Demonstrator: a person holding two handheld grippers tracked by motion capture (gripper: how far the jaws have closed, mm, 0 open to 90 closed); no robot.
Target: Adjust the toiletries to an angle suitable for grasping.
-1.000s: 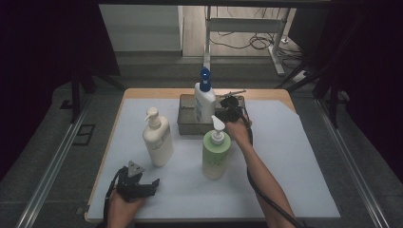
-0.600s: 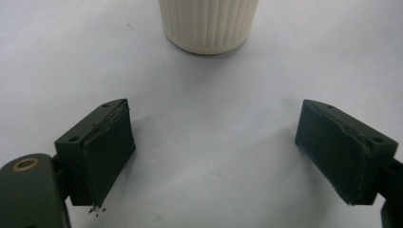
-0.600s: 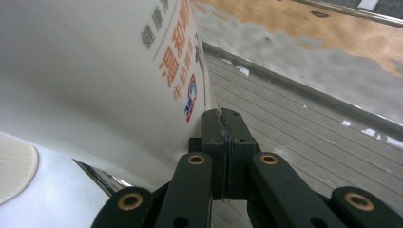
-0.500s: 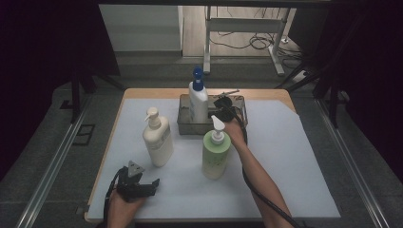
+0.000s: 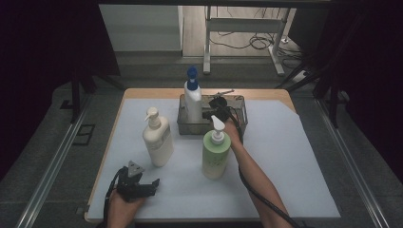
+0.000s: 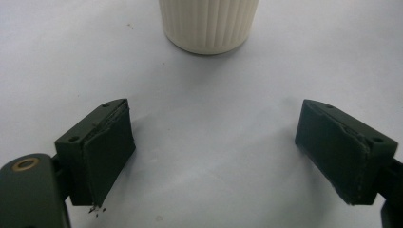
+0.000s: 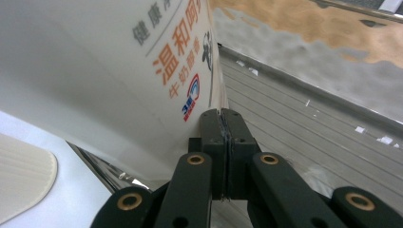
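A white bottle with a blue pump (image 5: 192,102) stands upright in the left part of a metal tray (image 5: 190,129) at the back of the table. My right gripper (image 5: 212,108) is inside the tray just right of it. In the right gripper view its jaws (image 7: 225,123) are shut with nothing between them, and their tips lie against the printed side of the white bottle (image 7: 119,71). My left gripper (image 5: 152,185) rests near the front left of the mat, open and empty (image 6: 228,161), facing the base of a cream pump bottle (image 6: 209,23).
The cream pump bottle (image 5: 158,140) stands left of centre on the white mat. A green pump bottle (image 5: 216,154) stands just in front of the tray, close to my right forearm. The tray's ribbed floor (image 7: 309,128) lies bare to the right of the white bottle.
The white bottle with the blue pump has slid left inside the tray, and my right gripper has moved left with it. The left gripper has stayed put.
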